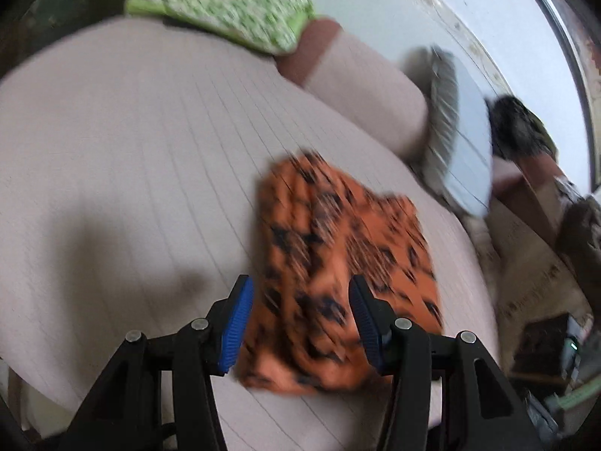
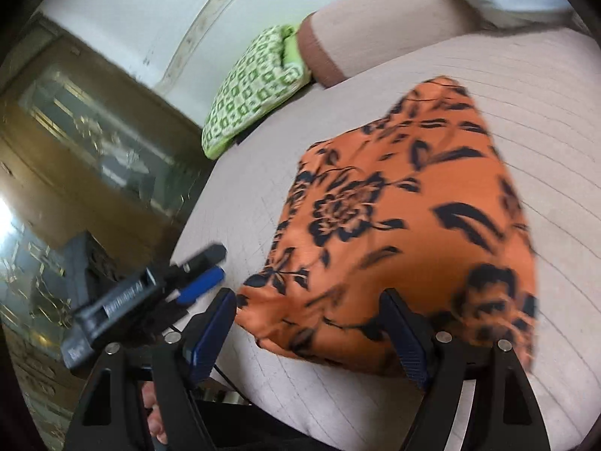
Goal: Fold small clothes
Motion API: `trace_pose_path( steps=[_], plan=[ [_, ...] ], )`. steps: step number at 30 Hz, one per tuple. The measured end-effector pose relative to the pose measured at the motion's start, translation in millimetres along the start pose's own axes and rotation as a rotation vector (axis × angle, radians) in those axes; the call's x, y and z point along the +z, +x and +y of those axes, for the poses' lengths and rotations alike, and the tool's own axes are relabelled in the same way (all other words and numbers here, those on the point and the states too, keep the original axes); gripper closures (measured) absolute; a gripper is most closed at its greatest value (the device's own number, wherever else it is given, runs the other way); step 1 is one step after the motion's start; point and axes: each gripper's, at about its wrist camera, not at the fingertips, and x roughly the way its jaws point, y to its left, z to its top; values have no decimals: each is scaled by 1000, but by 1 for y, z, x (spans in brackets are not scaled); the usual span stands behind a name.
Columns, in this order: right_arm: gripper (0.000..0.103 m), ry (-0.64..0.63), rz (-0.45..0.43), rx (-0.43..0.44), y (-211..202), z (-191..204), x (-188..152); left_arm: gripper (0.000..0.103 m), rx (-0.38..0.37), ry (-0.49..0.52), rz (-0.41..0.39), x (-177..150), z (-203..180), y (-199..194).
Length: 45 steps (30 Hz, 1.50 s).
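Orange floral garment (image 2: 405, 218) lies folded in a compact bundle on the pale bed cover (image 1: 112, 150). Left gripper (image 1: 300, 319) and right gripper (image 2: 308, 330) both spread wide, holding nothing, just above its near edge. Judgement: pinch matching corners, fold evenly, keep edges aligned.

Soft daylight is filling both views. Motion blur is smearing the orange floral cloth (image 1: 338, 263) heavily in the left wrist view, less in the right. Glare is blooming at the right wrist view's left edge. Fisheye distortion is bending the bed (image 1: 131, 150) seams; dark vignetting is ringing the corners.
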Motion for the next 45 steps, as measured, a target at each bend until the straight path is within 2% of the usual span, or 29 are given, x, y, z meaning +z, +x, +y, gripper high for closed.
trace_pose_path(
  steps=[4,5,6,8,9,11,13,15,16,17,18,19,21,23,27,29,30,31,32,34,35,36,38,40,42,43,44,45],
  plan=[
    [22,45,-36,26,-21,-10,-6,50,-41,-38,78,-19,-2,12],
    [22,60,-40,35,-20,-14,-5,54,-43,-40,89,-23,-5,15],
    [22,80,-38,49,-20,-20,-5,67,-35,-32,96,-25,-7,18],
    [22,96,-37,61,-25,-24,-10,84,-1,-22,80,-24,-11,24],
    [22,106,-34,70,-24,-28,-10,88,1,-46,77,-23,-8,25],
    [22,124,-24,88,-26,-32,-11,91,-13,-109,43,-23,0,16],
    [23,133,-26,104,-27,-37,-11,91,18,-74,-22,-29,-7,2],
    [23,151,-19,113,-23,-42,-11,90,64,-70,-12,-41,-8,5],
    [23,162,-6,112,-20,-46,-12,90,95,-138,49,-50,5,20],
    [23,181,3,123,-17,-51,-12,90,95,-200,93,-55,17,32],
    [23,198,6,137,-16,-53,-13,89,69,-242,99,-56,26,35],
    [23,206,6,149,-17,-55,-13,89,56,-248,92,-53,27,32],
    [23,200,7,157,-21,-53,-10,87,88,-189,51,-49,16,25],
    [23,203,-5,172,-28,-49,-1,86,130,-139,58,-54,10,31],
    [23,144,-36,191,-36,-36,19,85,136,-137,63,-54,10,36],
    [21,159,11,199,-21,-44,25,84,132,-146,68,-53,9,35],
    [20,197,80,154,-3,-56,23,83,130,-154,75,-50,8,31],
    [20,240,115,151,6,-65,21,82,129,-165,76,-49,7,25],
    [20,257,108,176,6,-68,20,79,161,-162,42,-44,2,11],
    [20,245,100,178,0,-63,22,66,228,-99,-65,-37,-17,-14],
    [20,236,106,170,0,-60,24,54,237,-35,-140,-31,-32,-26],
    [20,224,111,163,-1,-56,26,48,230,11,-177,-27,-44,-30],
    [20,195,110,159,-4,-50,32,46,192,116,-200,-15,-69,-25],
    [20,190,82,145,-12,-50,38,46,179,193,-150,-5,-90,4],
    [20,199,47,150,-25,-56,45,46,201,198,-86,-1,-91,34],
    [20,202,38,160,-28,-57,50,46,224,199,-43,-2,-87,53],
    [20,204,37,172,-28,-59,55,47,287,193,27,-5,-77,77],
    [20,219,54,199,-22,-65,60,45,323,184,50,-9,-67,88]
  ],
)
